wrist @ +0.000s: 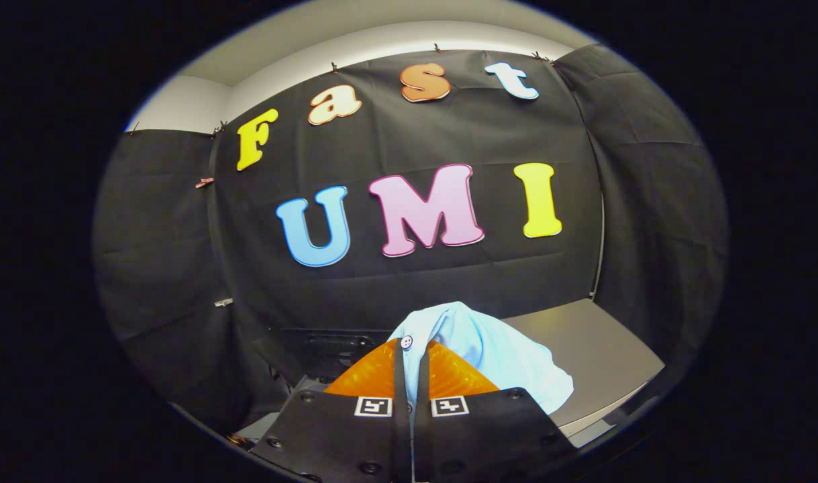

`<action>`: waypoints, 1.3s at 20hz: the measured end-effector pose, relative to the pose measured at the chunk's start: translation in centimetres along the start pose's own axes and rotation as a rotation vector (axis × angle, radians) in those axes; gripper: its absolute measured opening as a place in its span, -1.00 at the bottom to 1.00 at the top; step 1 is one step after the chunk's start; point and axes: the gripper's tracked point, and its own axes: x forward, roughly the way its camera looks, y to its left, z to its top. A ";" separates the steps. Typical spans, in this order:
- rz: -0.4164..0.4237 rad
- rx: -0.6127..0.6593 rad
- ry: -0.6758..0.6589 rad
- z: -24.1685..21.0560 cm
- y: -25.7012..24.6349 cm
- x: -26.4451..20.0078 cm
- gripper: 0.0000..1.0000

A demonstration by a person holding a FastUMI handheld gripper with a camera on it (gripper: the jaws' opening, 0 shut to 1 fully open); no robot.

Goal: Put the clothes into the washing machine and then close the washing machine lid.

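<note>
My gripper [412, 365] is shut on a light blue garment [496, 349] with a small button near the fingertips. A thin fold of the cloth is pinched between both fingers, and the bulk of it bunches over the top and hangs down on the right side of the fingers. The garment is lifted above the surface. Beyond the fingers, low against the black wall, lies a dark machine part [328, 349] that I cannot make out clearly.
A grey tabletop [596, 349] stretches to the right behind the garment, ending at a front edge. Black cloth walls close in the booth on the left, back and right.
</note>
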 end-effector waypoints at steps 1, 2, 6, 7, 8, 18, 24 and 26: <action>0.015 -0.002 -0.004 -0.4 1.8 0.5 -0.87; 0.031 -0.005 0.005 -1.1 3.6 1.0 -0.86; 0.076 -0.020 0.050 -4.9 10.0 4.2 -0.87; 0.075 -0.029 0.066 -6.1 11.0 5.4 -0.87; 0.076 -0.039 0.086 -7.7 12.0 6.6 -0.87; 0.002 -0.072 0.260 -22.3 15.9 18.1 -0.86; -0.051 -0.094 0.311 -26.2 15.5 20.6 -0.87; -0.061 -0.087 0.331 -27.4 15.3 21.0 -0.87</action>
